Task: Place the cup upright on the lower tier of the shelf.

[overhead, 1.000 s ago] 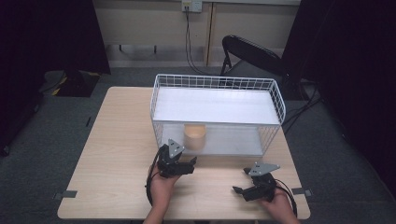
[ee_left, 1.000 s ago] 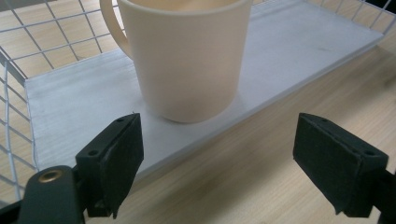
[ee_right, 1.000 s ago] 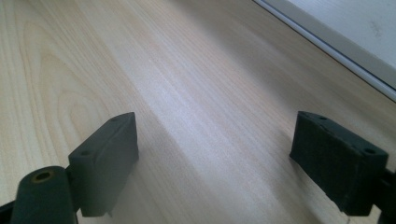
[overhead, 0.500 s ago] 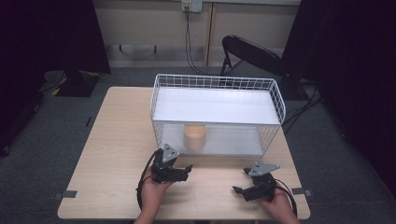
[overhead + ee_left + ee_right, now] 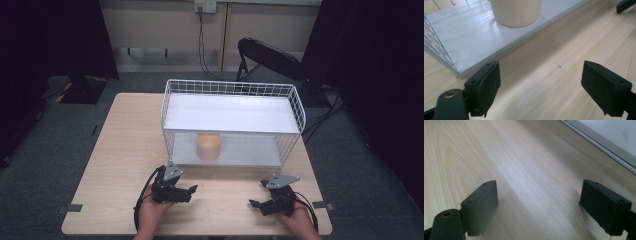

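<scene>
One beige cup [image 5: 209, 146] stands upright on the lower shelf of the wire rack [image 5: 232, 87], near its open front, probably for easy reach. Left gripper [image 5: 186, 192] and right gripper [image 5: 256, 205] rest released on the worktop [image 5: 125, 150], both empty.

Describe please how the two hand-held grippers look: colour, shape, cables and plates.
Both the left gripper and the right gripper are black, each with a grey three-cornered plate on top and a black cable trailing back. Their fingers end in flat, rectangular black pads with small screw holes.
</scene>
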Tool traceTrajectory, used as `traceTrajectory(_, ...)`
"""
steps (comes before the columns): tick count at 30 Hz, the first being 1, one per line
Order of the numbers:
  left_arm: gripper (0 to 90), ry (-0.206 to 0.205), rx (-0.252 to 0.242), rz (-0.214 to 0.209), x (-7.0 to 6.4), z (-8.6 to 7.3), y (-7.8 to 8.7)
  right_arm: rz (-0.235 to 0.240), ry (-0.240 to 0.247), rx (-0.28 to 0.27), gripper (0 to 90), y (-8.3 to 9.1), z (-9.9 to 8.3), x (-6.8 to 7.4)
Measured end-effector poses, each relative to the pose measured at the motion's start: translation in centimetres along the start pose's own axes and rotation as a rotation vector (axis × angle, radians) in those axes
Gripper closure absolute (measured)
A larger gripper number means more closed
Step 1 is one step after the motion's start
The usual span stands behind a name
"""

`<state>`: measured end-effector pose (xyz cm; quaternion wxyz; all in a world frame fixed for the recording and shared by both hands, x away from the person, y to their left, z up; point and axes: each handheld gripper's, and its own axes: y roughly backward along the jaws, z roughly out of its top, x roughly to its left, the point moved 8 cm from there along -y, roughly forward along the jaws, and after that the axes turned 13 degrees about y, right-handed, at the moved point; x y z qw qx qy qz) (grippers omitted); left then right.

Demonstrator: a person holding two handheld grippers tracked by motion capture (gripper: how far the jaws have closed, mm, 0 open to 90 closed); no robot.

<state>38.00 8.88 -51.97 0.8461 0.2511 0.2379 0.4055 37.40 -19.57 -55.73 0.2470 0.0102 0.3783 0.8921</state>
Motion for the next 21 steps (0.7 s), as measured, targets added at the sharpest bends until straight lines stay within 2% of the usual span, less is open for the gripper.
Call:
traceTrajectory(3, 15.9, 0.004, -0.003, -0.024, -0.1, -0.6, 0.5, 0.000, 0.000, 0.000, 14.1, 0.0, 0.0, 0.0)
traceTrajectory(10, 15.9, 0.018, 0.012, -0.039, 0.4, -1.7, 0.9, 0.000, 0.000, 0.000, 14.1, 0.0, 0.0, 0.0)
traceTrajectory(13, 15.9, 0.025, 0.020, -0.030, 0.8, -2.3, 0.8, 0.000, 0.000, 0.000, 14.1, 0.0, 0.0, 0.0)
traceTrajectory(21, 16.0, 0.010, 0.028, -0.014, 1.2, -2.8, 0.9, 0.000, 0.000, 0.000, 14.1, 0.0, 0.0, 0.0)
